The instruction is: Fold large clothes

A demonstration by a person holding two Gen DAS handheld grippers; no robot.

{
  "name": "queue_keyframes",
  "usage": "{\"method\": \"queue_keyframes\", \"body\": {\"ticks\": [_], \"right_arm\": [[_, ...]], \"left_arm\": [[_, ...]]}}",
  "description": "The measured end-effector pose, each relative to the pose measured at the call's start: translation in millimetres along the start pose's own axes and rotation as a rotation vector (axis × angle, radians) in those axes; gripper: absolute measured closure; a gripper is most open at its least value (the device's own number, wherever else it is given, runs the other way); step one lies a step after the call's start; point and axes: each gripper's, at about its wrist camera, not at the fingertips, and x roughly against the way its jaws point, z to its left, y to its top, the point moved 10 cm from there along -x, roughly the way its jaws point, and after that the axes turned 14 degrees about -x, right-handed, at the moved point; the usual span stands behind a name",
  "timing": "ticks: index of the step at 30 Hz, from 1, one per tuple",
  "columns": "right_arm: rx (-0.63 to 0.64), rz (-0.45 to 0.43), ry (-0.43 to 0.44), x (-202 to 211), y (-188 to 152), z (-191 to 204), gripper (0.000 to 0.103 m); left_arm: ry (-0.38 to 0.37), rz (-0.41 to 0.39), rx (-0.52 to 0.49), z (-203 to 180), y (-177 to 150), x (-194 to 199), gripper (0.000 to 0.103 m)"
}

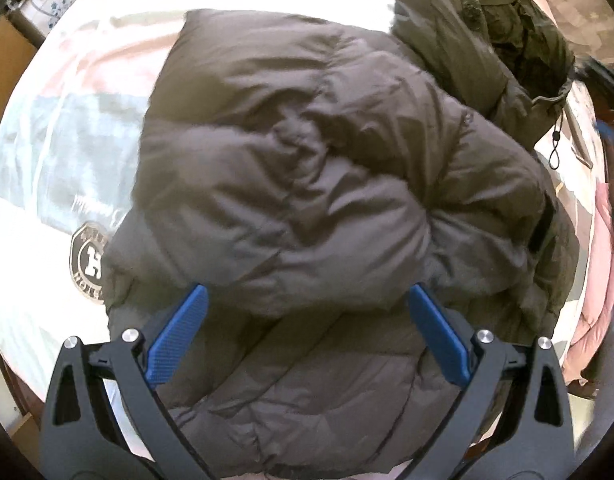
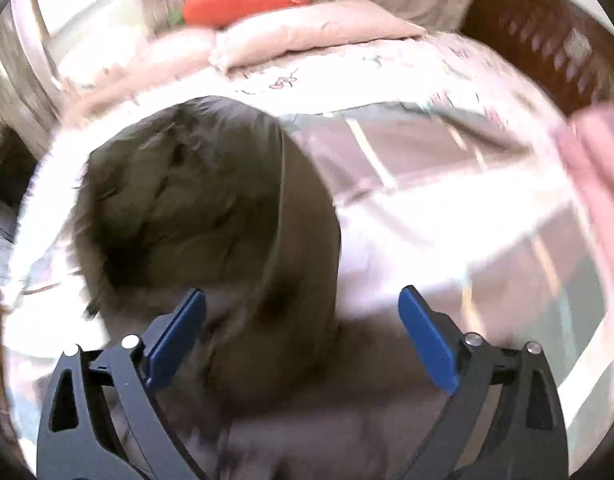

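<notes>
I'm hovering over dark olive puffy quilted jacket on pale bed | left fingers gaping wide, gripping nothing | right fingers likewise

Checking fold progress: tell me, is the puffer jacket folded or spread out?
Partly folded: a sleeve lies across the puffer jacket body, hood still out.

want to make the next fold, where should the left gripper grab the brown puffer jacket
Judging by the pose, pinch the thin hem edge of the jacket near the printed bedsheet, coming in low from that side. The puffed middle looks too thick for the open left gripper, and the hood lies bunched.
</notes>
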Motion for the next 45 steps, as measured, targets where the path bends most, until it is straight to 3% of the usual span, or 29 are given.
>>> {"method": "queue_keyframes", "body": {"ticks": [2, 4, 5, 7, 10, 11, 12, 14, 16, 18, 19, 21, 23, 24, 26, 28, 31, 33, 34, 36, 38, 40, 41, 42, 44, 45], "right_arm": [[0.041, 0.043, -0.124, -31, 13, 0, 0.009], [0.069, 0.005, -0.183, -34, 20, -1, 0.062], [0.010, 0.009, -0.102, -25, 17, -2, 0.098], [-0.080, -0.002, 0.082, -3, 8, -1, 0.099], [-0.105, -0.120, 0.373, 70, -20, -8, 0.099], [-0.127, -0.150, 0.469, 96, -38, -25, 0.099], [-0.140, -0.178, 0.495, 113, -57, -50, 0.099], [-0.167, -0.140, 0.490, 113, -97, -99, 0.098], [-0.198, 0.026, 0.366, 75, -151, -154, 0.091], [-0.270, 0.085, 0.278, 62, -180, -187, 0.049], [-0.300, 0.075, 0.251, 66, -192, -201, 0.041], [-0.262, 0.063, 0.219, 73, -206, -206, 0.015], [-0.170, 0.087, 0.145, 77, -225, -202, 0.009], [-0.176, 0.120, 0.173, 78, -236, -196, 0.009], [-0.322, 0.274, 0.445, 89, -265, -163, 0.009], [-0.433, 0.355, 0.639, 97, -274, -127, 0.009], [-0.544, 0.363, 0.753, 103, -263, -93, 0.009], [-0.675, 0.398, 0.921, 114, -237, -67, 0.009], [-0.730, 0.427, 0.944, 113, -227, -54, 0.009], [-0.757, 0.517, 0.793, 93, -227, -41, 0.003], [-0.761, 0.620, 0.613, 61, -237, -35, 0.003], [-0.812, 0.645, 0.567, 39, -240, -31, 0.003], [-0.810, 0.633, 0.566, 37, -239, -31, 0.014], [-0.792, 0.599, 0.576, 42, -235, -34, 0.051], [-0.734, 0.503, 0.659, 67, -228, -40, 0.078], [-0.725, 0.460, 0.718, 82, -227, -47, 0.084]], "left_arm": [[-0.020, 0.025, 0.021, 9, -18, 2, 0.002], [-0.041, 0.037, 0.048, 9, -25, -5, 0.002], [-0.050, 0.042, 0.060, 10, -29, -7, 0.002], [-0.068, 0.053, 0.078, 10, -31, -13, 0.002], [-0.084, 0.054, 0.098, 14, -32, -17, 0.002], [-0.081, 0.053, 0.103, 17, -31, -16, 0.002], [-0.079, 0.049, 0.109, 19, -30, -15, 0.002], [-0.076, 0.037, 0.119, 26, -27, -11, 0.002], [-0.067, 0.037, 0.113, 30, -26, -9, 0.002], [-0.061, 0.044, 0.100, 30, -27, -8, 0.002], [-0.057, 0.046, 0.093, 29, -29, -8, 0.002], [-0.053, 0.053, 0.087, 25, -31, -9, 0.002], [-0.065, 0.064, 0.089, 14, -33, -13, 0.002], [-0.075, 0.067, 0.090, 9, -35, -13, 0.002], [-0.088, 0.070, 0.081, -2, -37, -15, 0.002], [-0.085, 0.073, 0.059, -14, -39, -16, 0.002], [-0.088, 0.074, 0.034, -30, -41, -15, 0.002], [-0.086, 0.068, 0.016, -39, -43, -13, 0.002], [-0.080, 0.066, 0.003, -43, -44, -12, 0.002], [-0.075, 0.069, -0.008, -51, -48, -15, 0.002], [-0.093, 0.084, 0.008, -57, -57, -19, 0.002], [-0.125, 0.092, 0.038, -64, -65, -22, 0.002], [-0.134, 0.089, 0.045, -66, -67, -21, 0.002], [-0.134, 0.084, 0.044, -68, -70, -21, 0.002], [-0.113, 0.071, 0.032, -62, -72, -17, 0.002], [-0.103, 0.068, 0.026, -61, -72, -16, 0.002]]}}
